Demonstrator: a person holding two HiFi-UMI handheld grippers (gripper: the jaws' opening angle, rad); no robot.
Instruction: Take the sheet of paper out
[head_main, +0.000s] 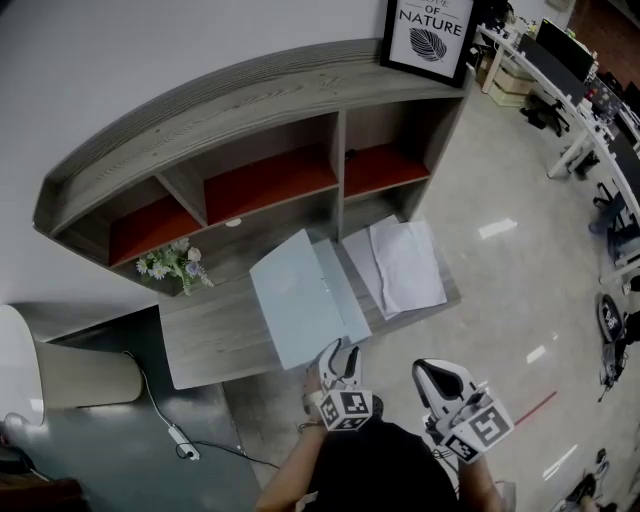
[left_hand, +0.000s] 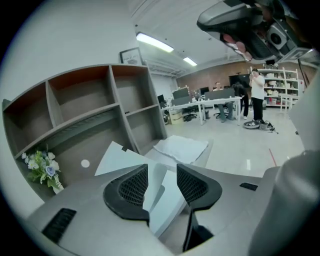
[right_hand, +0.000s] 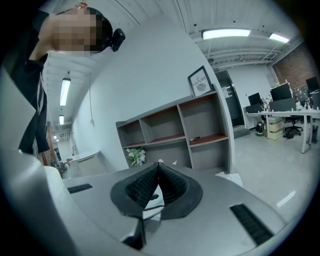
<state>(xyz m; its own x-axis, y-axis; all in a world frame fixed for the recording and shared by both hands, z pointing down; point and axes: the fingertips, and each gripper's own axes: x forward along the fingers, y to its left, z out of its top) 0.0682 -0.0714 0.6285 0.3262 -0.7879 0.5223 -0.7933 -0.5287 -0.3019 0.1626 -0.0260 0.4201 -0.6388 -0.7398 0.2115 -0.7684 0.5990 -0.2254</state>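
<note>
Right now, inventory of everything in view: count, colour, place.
shelf unit: 1, grey wood with red shelves, against the wall
framed print: 1, black frame, on top of the shelf unit
flowers: 1 bunch, white and pale, desk's left end
desk: 1, grey wood, under the shelves
folder: 1, pale blue-grey, open, desk centre
sheet of paper: 1 seen, white, creased, right of the folder
cable: 1, white, on the floor at left
left gripper: jaws apart, folder edge between them
right gripper: jaws together
</note>
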